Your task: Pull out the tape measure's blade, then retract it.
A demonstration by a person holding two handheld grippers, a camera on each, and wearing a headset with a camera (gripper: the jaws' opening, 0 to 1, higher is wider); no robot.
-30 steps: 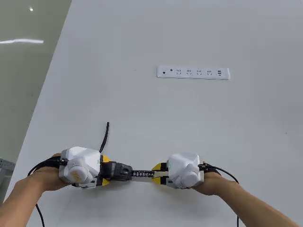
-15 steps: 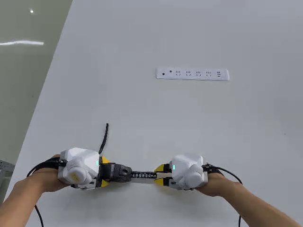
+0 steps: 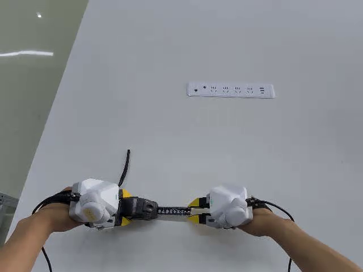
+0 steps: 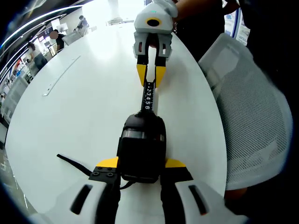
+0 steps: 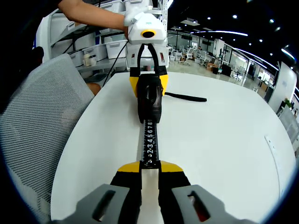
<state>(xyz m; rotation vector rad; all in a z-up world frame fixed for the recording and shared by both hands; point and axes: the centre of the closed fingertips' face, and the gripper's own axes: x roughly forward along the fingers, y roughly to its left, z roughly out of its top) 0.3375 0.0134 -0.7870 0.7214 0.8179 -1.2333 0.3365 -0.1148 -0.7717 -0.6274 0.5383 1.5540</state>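
Note:
A black tape measure [image 3: 142,208] lies low over the white table near its front edge, its case held in my left gripper [image 3: 126,208], which is shut on it [image 4: 140,149]. A short length of black blade with white numbers [image 3: 174,211] runs from the case to my right gripper [image 3: 195,210], which is shut on the blade's end [image 5: 149,161]. In the right gripper view the case [image 5: 150,97] sits straight ahead, with the blade [image 5: 149,140] stretched toward me. The left gripper view shows the blade [image 4: 147,97] reaching the right gripper [image 4: 150,74].
A white power strip [image 3: 231,90] lies flat at mid-table, far from the grippers. The tape's black wrist strap [image 3: 124,164] trails on the table behind the left gripper. A grey mesh chair [image 5: 42,116] stands by the table's near edge. Floor drops off at left.
My right gripper has moved rightward with the blade's end, and the exposed blade between case and gripper has grown longer. The left gripper has held its place.

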